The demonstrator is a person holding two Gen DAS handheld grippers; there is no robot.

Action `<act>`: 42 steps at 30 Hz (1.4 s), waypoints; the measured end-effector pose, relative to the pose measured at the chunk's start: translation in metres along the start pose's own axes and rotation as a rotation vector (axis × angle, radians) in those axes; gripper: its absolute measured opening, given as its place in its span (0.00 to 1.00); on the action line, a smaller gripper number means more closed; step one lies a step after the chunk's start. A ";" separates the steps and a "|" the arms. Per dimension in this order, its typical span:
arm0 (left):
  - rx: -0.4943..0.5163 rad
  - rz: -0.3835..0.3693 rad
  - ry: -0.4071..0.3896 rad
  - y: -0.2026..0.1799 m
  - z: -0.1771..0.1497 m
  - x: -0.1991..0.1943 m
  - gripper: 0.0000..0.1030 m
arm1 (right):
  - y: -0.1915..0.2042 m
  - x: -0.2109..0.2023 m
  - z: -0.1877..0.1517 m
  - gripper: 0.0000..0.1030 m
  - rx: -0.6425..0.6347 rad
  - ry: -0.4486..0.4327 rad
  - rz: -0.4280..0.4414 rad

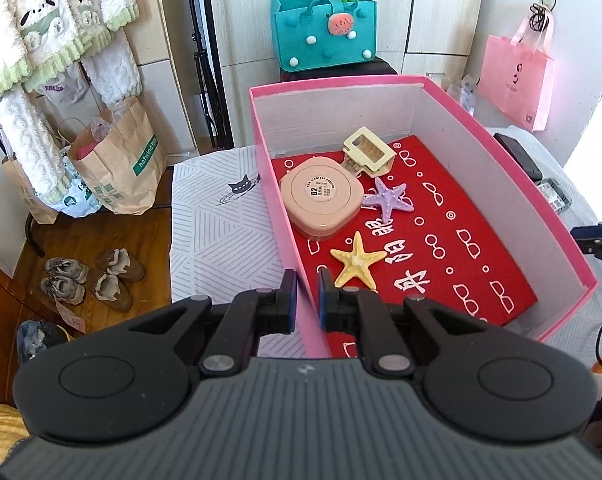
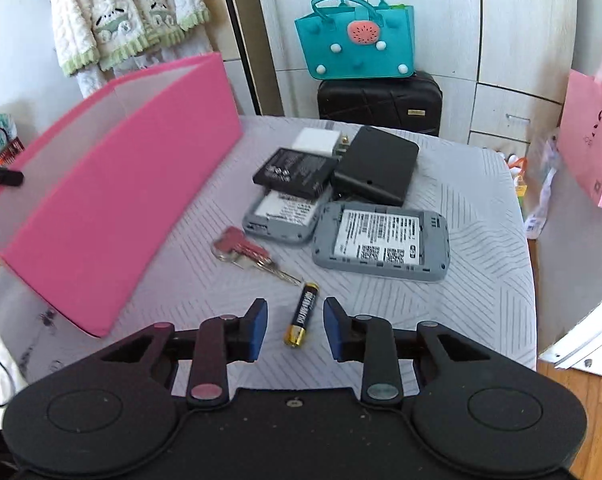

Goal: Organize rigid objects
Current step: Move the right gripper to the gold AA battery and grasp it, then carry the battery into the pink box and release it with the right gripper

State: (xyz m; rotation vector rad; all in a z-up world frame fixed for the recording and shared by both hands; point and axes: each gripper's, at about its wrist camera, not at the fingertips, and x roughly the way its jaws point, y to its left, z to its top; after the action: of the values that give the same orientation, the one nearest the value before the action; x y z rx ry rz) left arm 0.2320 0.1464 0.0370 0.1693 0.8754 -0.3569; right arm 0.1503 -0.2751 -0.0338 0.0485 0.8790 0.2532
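Note:
My left gripper (image 1: 308, 300) is shut on the near left wall of the pink box (image 1: 501, 184), which stands on the patterned table. Inside the box, on a red cloth (image 1: 441, 240), lie a pink compact (image 1: 321, 200), a cream hair claw (image 1: 367, 152), a purple starfish (image 1: 387, 200) and a yellow starfish (image 1: 357, 260). In the right wrist view my right gripper (image 2: 295, 326) is open just above the table. A black and gold battery (image 2: 302, 315) lies between its blue pads, and neither pad touches it. The pink box (image 2: 113, 208) stands to the left.
Beyond the battery lie red-headed keys (image 2: 245, 250), two grey open-backed devices (image 2: 381, 240), a flat black battery (image 2: 297, 172), a black case (image 2: 377, 164) and a white charger (image 2: 315, 140). A teal bag (image 2: 357, 44) sits on a black suitcase (image 2: 381, 100). The table's edge runs along the right.

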 end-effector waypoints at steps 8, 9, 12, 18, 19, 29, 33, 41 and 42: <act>0.064 0.028 0.053 -0.011 0.000 -0.005 0.09 | 0.008 0.009 -0.008 0.11 -0.070 -0.001 -0.048; 0.078 0.033 0.064 -0.013 0.000 -0.006 0.09 | 0.008 0.009 -0.008 0.11 -0.073 0.001 -0.050; 0.110 0.052 0.085 -0.018 0.000 -0.007 0.08 | 0.006 0.004 -0.006 0.11 -0.062 -0.006 -0.049; 0.117 0.052 0.092 -0.019 0.000 -0.009 0.08 | 0.008 -0.021 0.015 0.11 -0.047 -0.074 -0.004; 0.113 0.050 0.093 -0.018 0.000 -0.009 0.08 | 0.010 -0.026 0.020 0.11 -0.052 -0.083 0.010; 0.108 0.054 0.089 -0.016 0.001 -0.012 0.08 | 0.078 -0.050 0.085 0.11 -0.261 -0.223 0.231; 0.108 0.064 0.090 -0.018 0.002 -0.011 0.08 | 0.115 -0.029 0.112 0.11 -0.376 -0.210 0.256; 0.111 0.075 0.093 -0.022 0.003 -0.010 0.08 | 0.166 0.052 0.146 0.11 -0.595 -0.003 0.100; 0.109 0.076 0.092 -0.022 0.002 -0.010 0.08 | 0.171 0.062 0.148 0.11 -0.615 0.020 0.078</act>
State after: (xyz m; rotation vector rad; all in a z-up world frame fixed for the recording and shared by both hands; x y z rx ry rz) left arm 0.2190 0.1275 0.0458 0.3212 0.9377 -0.3285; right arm 0.2670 -0.0857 0.0389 -0.4925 0.7897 0.5875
